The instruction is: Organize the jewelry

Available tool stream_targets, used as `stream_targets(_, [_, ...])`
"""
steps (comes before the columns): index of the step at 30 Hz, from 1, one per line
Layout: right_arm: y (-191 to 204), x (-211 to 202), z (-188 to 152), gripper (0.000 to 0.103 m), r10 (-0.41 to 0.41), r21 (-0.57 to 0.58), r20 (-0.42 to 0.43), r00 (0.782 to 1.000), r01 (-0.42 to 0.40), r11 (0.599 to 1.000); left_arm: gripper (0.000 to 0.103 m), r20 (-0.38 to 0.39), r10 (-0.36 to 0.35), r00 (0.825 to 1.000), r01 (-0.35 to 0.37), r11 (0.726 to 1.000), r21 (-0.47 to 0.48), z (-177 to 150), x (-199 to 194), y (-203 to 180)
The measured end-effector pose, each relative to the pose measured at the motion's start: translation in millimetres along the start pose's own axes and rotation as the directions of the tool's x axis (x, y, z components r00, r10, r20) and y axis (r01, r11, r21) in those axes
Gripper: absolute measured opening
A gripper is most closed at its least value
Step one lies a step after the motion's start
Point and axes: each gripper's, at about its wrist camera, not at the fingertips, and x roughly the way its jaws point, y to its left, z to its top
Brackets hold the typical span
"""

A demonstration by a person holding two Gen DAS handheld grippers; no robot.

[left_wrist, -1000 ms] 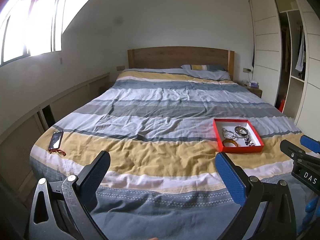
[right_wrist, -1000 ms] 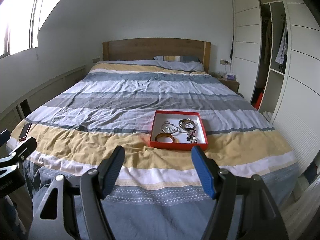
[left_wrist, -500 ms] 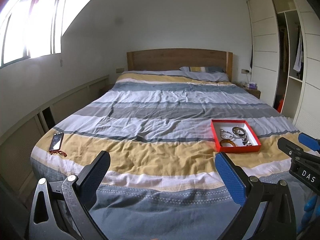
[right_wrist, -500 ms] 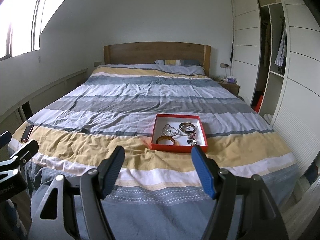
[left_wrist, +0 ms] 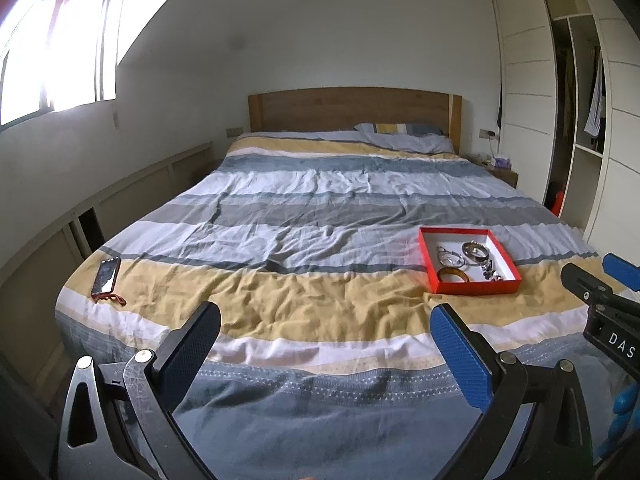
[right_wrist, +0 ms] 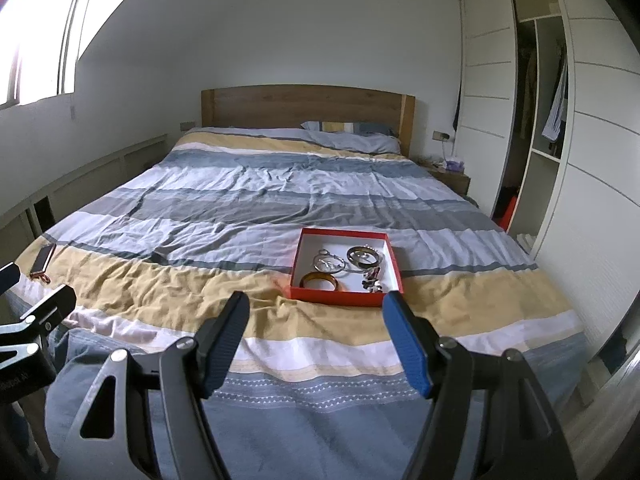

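A red tray with a white floor lies on the striped bed. In it are an amber bangle, silver bangles, rings and small dark pieces. My left gripper is open and empty above the foot of the bed, left of the tray. My right gripper is open and empty, just short of the tray's near edge. The right gripper also shows at the right edge of the left wrist view.
A phone with a red strap lies at the bed's left edge. A wooden headboard and pillow stand at the far end. An open wardrobe and a nightstand stand on the right.
Both grippers have drawn back and tilted slightly, so the bed and tray appear a little farther and lower. Both stay open and empty.
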Motion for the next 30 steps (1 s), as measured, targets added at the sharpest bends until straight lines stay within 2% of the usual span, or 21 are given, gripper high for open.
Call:
stream_targets(21, [-11, 40, -9, 0.068, -0.032, 0.010, -0.052, 0.998, 0.033, 0.999, 0.102, -0.067, -0.008, 0.998, 0.010, 0.999, 0.034, -6, 43, -9])
stream_targets(30, [-15, 46, -10, 0.068, -0.041, 0.013, -0.048, 0.998, 0.042, 0.999, 0.102, -0.095, -0.022, 0.995, 0.025, 0.999, 0.031, -8, 57, -9])
